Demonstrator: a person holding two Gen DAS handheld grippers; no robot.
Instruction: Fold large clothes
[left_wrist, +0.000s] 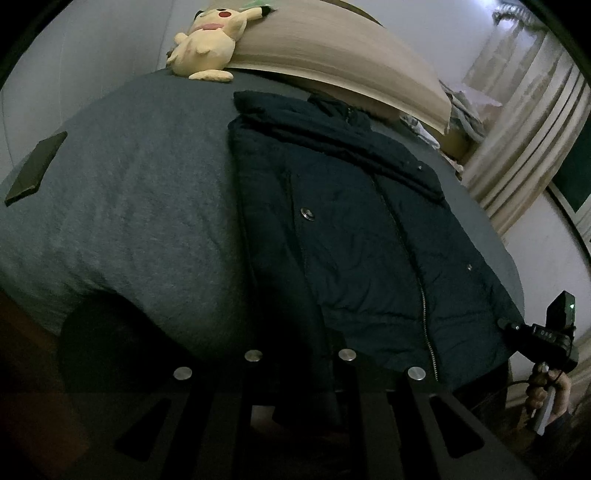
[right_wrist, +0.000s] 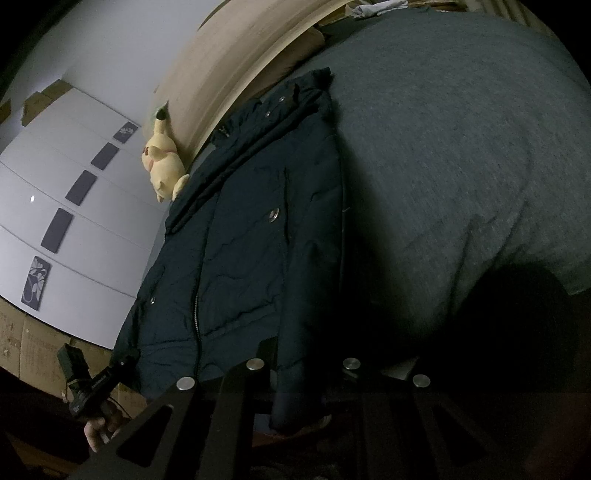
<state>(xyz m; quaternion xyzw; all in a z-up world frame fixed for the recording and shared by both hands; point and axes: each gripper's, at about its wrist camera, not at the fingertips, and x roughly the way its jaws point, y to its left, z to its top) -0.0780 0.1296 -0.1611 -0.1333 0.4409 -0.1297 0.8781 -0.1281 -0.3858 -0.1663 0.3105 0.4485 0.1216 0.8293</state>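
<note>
Both jaws are nearly closed at the hem of the dark padded jacket; whether they pinch the cloth seems likely, but shadow hides it. Left gripper and right gripper flank the jacket on the grey bed, near a yellow plush toy.

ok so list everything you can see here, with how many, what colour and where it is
jacket: one, dark navy, lying flat on the bed, hem at the near edge
bed cover: one, grey, under the jacket
plush toy: one, yellow, at the head of the bed against the headboard
headboard: one, beige, far end of the bed
flat dark slab: one, lying on the bed cover away from the jacket
curtain: one, pale, beside the bed
cardboard boxes: several, brown, by the white wall
right gripper: at the jacket's hem corner
left gripper: at the other hem corner
</note>
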